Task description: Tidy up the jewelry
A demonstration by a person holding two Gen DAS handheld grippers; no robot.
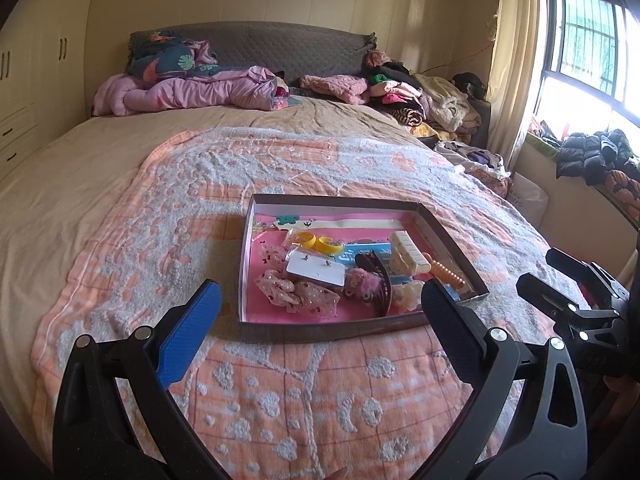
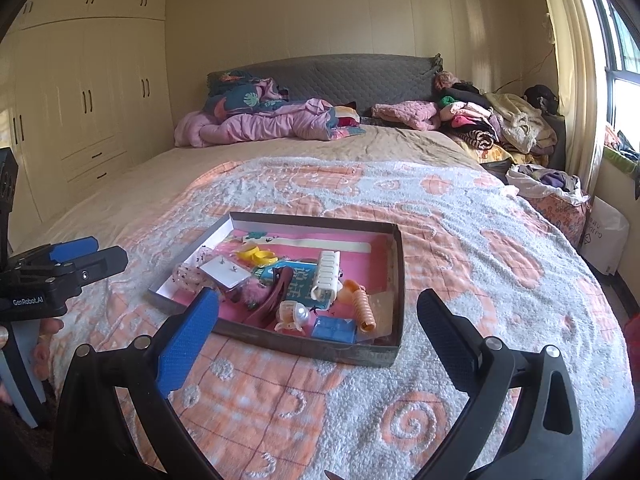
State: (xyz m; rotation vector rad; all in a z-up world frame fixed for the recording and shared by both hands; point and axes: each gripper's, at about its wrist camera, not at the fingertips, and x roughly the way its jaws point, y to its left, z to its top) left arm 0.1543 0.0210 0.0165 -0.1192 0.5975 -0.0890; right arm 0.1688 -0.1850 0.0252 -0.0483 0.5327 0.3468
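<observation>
A shallow cardboard box (image 1: 332, 328) (image 2: 280, 340) with a pink floor lies on the bed. It holds yellow bangles (image 1: 320, 242) (image 2: 256, 257), a white earring card (image 1: 316, 272) (image 2: 225, 272), pink scrunchies (image 1: 296, 294), a dark brown hair claw (image 1: 378, 280) (image 2: 276, 292), a cream claw clip (image 1: 406, 256) (image 2: 326, 276), an orange spiral tie (image 1: 448, 274) (image 2: 362, 306) and a small blue box (image 2: 334, 330). My left gripper (image 1: 320, 304) is open and empty, just short of the box's near edge. My right gripper (image 2: 318, 312) is open and empty over the near edge.
The box sits on an orange and grey towel blanket (image 1: 280, 380) (image 2: 460, 240). Pink bedding (image 1: 192, 92) and a clothes pile (image 1: 420, 96) lie by the headboard. Wardrobes (image 2: 92, 100) stand left, a window (image 1: 592, 48) right. The other gripper shows at each view's side (image 1: 576, 296) (image 2: 60, 268).
</observation>
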